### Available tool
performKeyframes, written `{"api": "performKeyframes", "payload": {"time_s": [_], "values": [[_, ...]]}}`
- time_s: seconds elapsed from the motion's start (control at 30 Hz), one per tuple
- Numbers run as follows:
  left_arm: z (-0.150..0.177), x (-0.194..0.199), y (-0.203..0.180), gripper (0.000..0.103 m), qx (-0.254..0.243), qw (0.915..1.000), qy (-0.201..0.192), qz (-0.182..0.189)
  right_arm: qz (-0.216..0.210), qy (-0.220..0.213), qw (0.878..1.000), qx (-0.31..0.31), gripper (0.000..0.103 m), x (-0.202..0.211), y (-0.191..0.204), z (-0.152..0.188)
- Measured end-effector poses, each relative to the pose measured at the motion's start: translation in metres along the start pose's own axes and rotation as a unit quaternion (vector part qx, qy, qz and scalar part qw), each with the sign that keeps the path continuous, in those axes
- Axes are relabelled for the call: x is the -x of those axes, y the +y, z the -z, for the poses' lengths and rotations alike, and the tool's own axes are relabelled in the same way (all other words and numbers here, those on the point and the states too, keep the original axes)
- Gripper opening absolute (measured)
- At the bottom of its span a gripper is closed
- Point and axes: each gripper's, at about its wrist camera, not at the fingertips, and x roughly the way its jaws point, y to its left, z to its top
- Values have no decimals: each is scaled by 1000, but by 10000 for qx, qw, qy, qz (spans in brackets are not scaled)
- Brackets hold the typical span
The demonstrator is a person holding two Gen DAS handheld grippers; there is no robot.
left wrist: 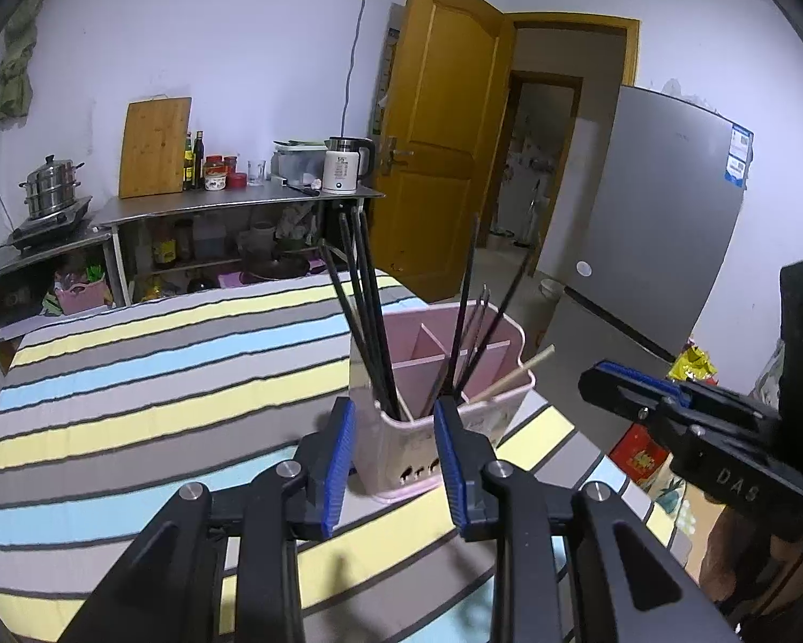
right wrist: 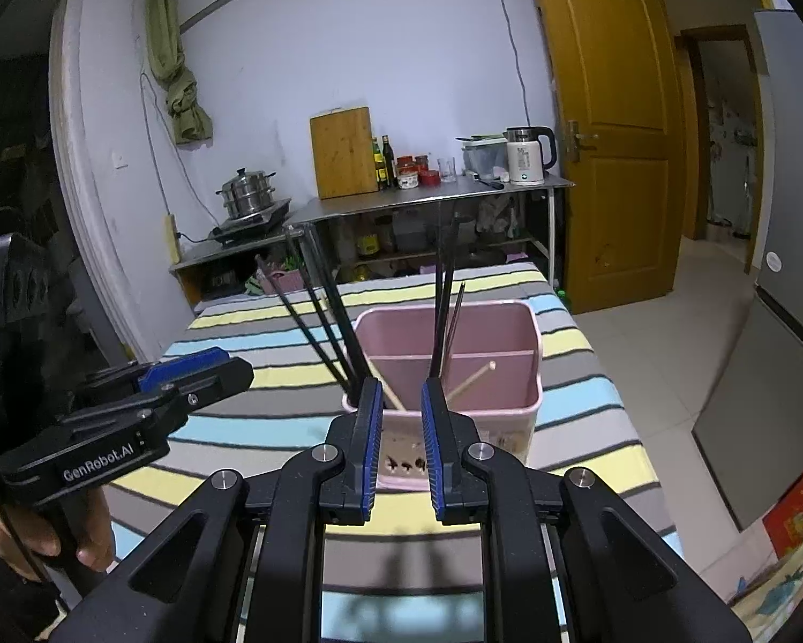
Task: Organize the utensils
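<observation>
A pink divided utensil holder [left wrist: 444, 418] stands on the striped table [left wrist: 133, 375]; in the right wrist view the holder [right wrist: 487, 343] sits just beyond my fingers. Several black chopsticks [left wrist: 366, 311] lean out of its compartments, also seen in the right wrist view [right wrist: 331, 321], with a pale wooden stick [left wrist: 513, 378] [right wrist: 471, 378]. My left gripper [left wrist: 393, 418] is open and empty, just in front of the holder. My right gripper [right wrist: 401, 402] is open and empty, close before the holder; it shows at the right of the left wrist view [left wrist: 637, 386].
A steel shelf [left wrist: 240, 201] at the back holds a cutting board [left wrist: 155, 147], bottles, a white kettle [left wrist: 342, 166] and a steamer pot [left wrist: 53, 185]. A wooden door [left wrist: 438, 123] stands open; a grey fridge [left wrist: 658, 214] is to the right. The table's right edge drops to the floor.
</observation>
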Motion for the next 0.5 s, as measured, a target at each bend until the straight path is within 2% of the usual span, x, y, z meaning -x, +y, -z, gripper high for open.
{"api": "performKeyframes", "payload": {"time_s": [0.5], "values": [[58,14,2,37,-2,9998,-41,-215,248,25,9997,-66,17,14,1,48]]}}
